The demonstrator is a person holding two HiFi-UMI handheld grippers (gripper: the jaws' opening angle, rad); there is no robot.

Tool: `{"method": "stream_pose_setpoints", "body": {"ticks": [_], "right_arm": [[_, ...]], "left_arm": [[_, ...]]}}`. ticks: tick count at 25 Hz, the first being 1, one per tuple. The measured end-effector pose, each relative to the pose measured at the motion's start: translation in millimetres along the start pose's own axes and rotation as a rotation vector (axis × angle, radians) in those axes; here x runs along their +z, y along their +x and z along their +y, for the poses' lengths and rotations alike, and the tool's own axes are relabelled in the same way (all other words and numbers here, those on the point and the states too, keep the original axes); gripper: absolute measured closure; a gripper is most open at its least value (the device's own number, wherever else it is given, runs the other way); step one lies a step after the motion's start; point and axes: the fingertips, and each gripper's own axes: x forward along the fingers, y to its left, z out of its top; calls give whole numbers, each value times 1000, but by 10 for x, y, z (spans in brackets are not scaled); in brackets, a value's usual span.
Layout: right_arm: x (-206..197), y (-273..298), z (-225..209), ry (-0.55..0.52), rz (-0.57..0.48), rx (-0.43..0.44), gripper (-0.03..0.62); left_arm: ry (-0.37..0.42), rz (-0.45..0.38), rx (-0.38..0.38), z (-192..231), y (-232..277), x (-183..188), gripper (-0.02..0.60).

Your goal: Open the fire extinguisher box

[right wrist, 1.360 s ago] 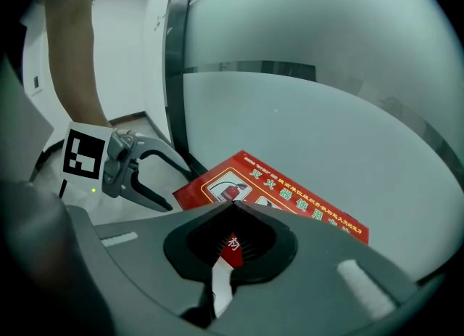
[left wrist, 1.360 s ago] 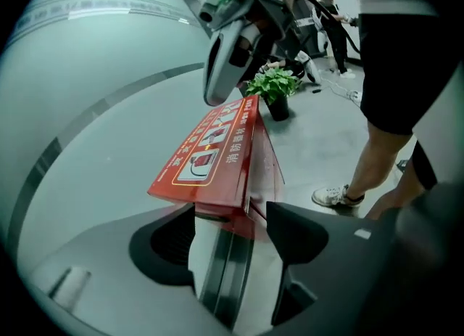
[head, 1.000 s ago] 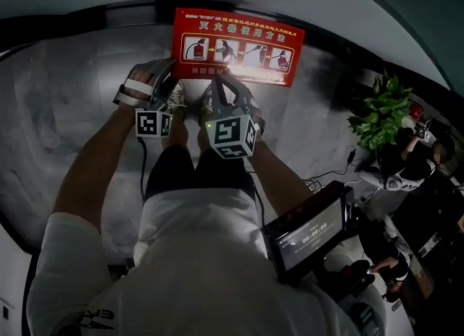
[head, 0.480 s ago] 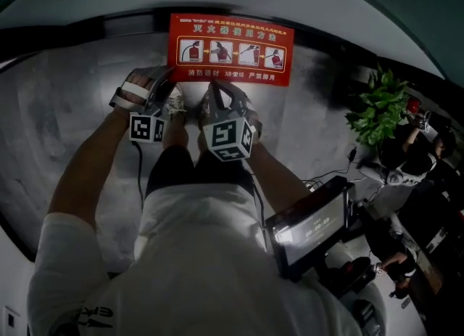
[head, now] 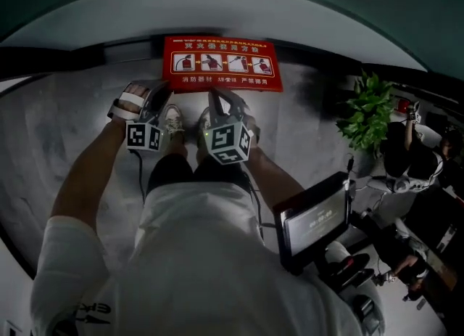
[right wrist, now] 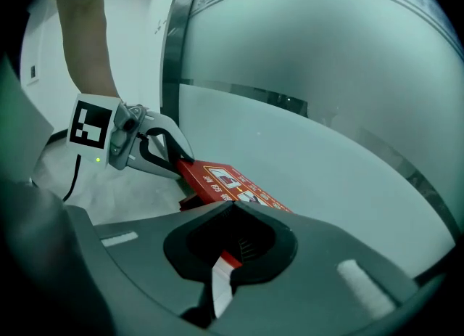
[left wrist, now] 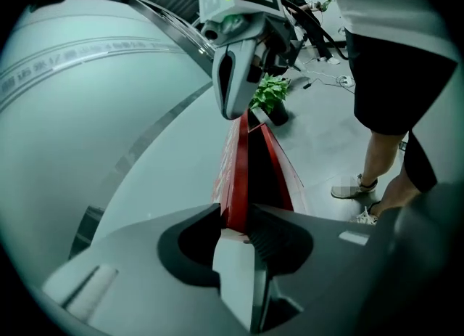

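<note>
The fire extinguisher box's red lid point(head: 221, 64), printed with instruction pictures, stands by the wall in front of me. My left gripper point(head: 165, 89) holds the lid's left front edge. Its jaws have just been closing, and in the left gripper view the lid's point(left wrist: 235, 160) thin edge sits pinched between the pads of the left gripper point(left wrist: 233, 215). My right gripper point(head: 217, 95) grips the front edge further right. In the right gripper view the right gripper point(right wrist: 230, 220) is shut on the lid point(right wrist: 232, 186). The lid is lifted off the red box body point(left wrist: 279, 164) below it.
A frosted glass wall point(right wrist: 326, 109) rises right behind the box. My shoes point(head: 172, 118) stand close to the box's front. A potted plant point(head: 368, 113) is on the floor to the right, with cables and other people beyond it. A screen point(head: 315, 222) hangs at my right hip.
Both grippers have risen with the lid's front edge, and the lid has tilted up. The left gripper's jaws have closed onto the lid's edge.
</note>
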Motion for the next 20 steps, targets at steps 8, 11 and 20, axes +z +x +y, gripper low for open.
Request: {"method": "stream_pose_setpoints", "body": {"ticks": [8, 11, 20], "right_arm": [[544, -337, -517, 28, -20, -48, 580], [652, -432, -660, 34, -26, -69, 580], [640, -441, -912, 38, -33, -121, 580]], "left_arm": [[-3, 9, -34, 923, -78, 150, 492], [-12, 20, -49, 1146, -61, 183, 494], [-102, 20, -60, 1407, 212, 140, 489]]}}
